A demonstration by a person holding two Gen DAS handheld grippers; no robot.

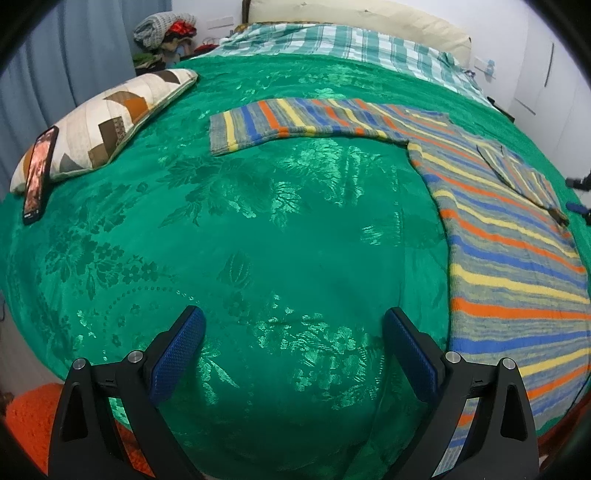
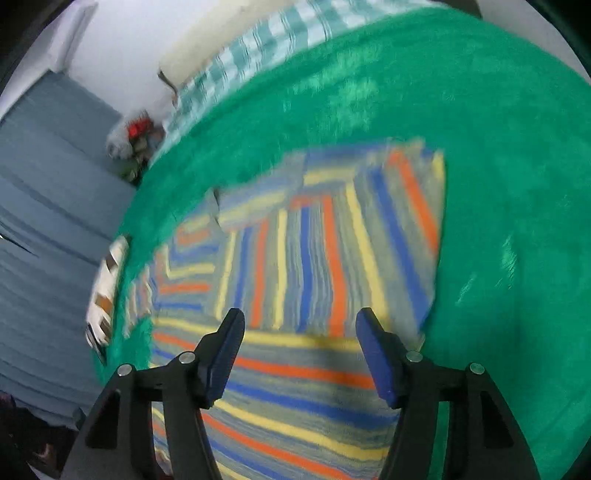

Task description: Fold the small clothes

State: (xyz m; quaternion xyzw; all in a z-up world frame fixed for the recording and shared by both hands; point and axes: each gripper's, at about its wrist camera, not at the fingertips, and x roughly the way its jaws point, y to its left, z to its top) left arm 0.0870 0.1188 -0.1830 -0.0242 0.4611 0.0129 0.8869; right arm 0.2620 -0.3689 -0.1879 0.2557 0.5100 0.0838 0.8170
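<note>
A striped knit sweater (image 1: 509,236) in grey, blue, orange and yellow lies flat on the green bedspread (image 1: 258,221), at the right of the left wrist view. One sleeve (image 1: 295,120) stretches out to the left; the other sleeve (image 1: 521,173) is folded over the body. My left gripper (image 1: 293,321) is open and empty above bare bedspread, left of the sweater. My right gripper (image 2: 299,321) is open and empty just above the sweater (image 2: 314,258), whose folded sleeve (image 2: 402,221) lies ahead. The right wrist view is blurred.
A patchwork pillow (image 1: 110,118) with a phone (image 1: 38,173) leaning on it lies at the left. A checked sheet (image 1: 332,44) and cream headboard are at the far end. Piled clothes (image 1: 166,29) and a blue curtain (image 2: 44,184) stand beyond the bed.
</note>
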